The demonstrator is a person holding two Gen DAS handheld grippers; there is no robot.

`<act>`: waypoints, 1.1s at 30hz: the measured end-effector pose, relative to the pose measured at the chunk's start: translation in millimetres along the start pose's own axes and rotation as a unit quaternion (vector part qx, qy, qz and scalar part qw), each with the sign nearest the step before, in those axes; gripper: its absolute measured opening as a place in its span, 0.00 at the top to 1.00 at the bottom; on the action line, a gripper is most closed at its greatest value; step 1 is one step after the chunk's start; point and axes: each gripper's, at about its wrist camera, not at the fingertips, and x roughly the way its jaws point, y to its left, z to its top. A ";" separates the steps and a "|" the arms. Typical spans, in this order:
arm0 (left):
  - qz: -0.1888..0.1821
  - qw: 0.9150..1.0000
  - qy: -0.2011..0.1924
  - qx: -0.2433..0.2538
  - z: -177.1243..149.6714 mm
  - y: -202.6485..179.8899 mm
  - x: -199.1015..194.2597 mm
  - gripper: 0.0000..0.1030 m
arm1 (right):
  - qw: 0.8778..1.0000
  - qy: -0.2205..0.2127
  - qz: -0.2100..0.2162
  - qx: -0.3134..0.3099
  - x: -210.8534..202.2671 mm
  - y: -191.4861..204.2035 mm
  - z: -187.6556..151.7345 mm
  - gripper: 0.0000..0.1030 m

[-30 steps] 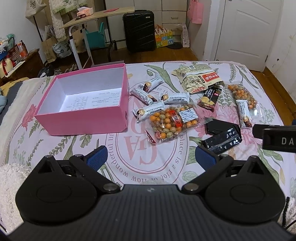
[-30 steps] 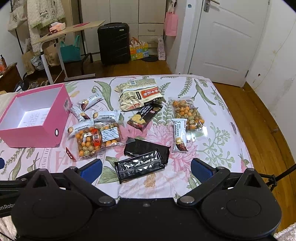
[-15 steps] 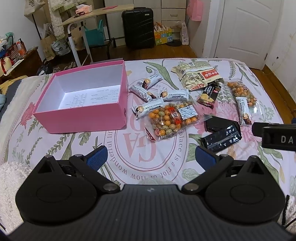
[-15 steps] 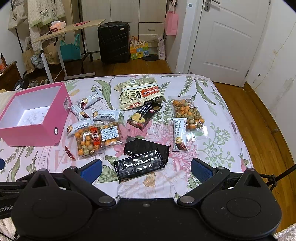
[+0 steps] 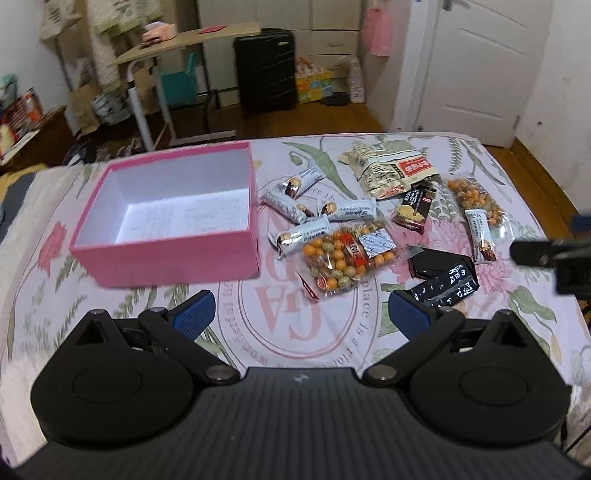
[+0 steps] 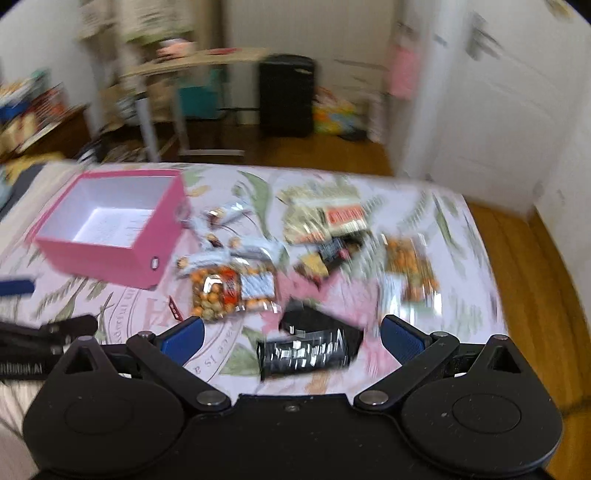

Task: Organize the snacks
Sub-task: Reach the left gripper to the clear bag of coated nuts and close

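Hovering with jaws spread and empty, the left gripper (image 5: 299, 314) and right gripper (image 6: 291, 338) face scattered snack packets (image 5: 347, 258) on the floral bedsheet (image 5: 291, 332). Left of them sits an open pink cardboard box (image 5: 166, 262); a glossy black foil packet (image 6: 304, 354) lies nearest the right gripper.

A bed covered by a floral sheet with pink blooms and green leaves (image 5: 491, 177) fills the lower half of the left wrist view. Beyond it, warm brown wooden floorboards (image 5: 325, 118) run toward 12 o'clock. A black hard-shell suitcase (image 5: 265, 72) stands upright near 12 o'clock against white drawers (image 5: 332, 22). At 11 o'clock a tilted wooden-topped side table on a white metal frame (image 5: 177, 44) stands over a teal bag (image 5: 181, 88). A white panelled door (image 5: 487, 66) closes the 1 o'clock side, with a pink bag (image 5: 378, 31) hanging just left of it. The right wrist view is blurred.
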 end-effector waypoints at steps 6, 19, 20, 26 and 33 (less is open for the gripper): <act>-0.014 0.999 -0.012 0.032 26.0 11.7 20.0 0.03 | 0.994 0.039 0.034 -0.099 22.1 -16.2 62.6 0.00; -0.053 0.996 0.037 -0.062 22.7 30.6 154.4 0.09 | 0.972 0.108 0.198 -0.072 179.6 -24.4 74.6 0.15; -0.056 0.995 0.043 -0.065 18.8 32.1 161.6 0.09 | 0.970 0.111 0.209 -0.056 195.8 -26.8 69.4 0.22; -0.070 0.993 0.049 -0.079 3.6 36.6 200.3 0.18 | 0.964 0.121 0.233 0.045 258.2 -50.4 34.9 0.25; -0.074 0.990 0.058 -0.108 -3.9 36.1 232.9 0.19 | 0.952 0.120 0.235 0.155 287.0 -76.8 6.2 0.24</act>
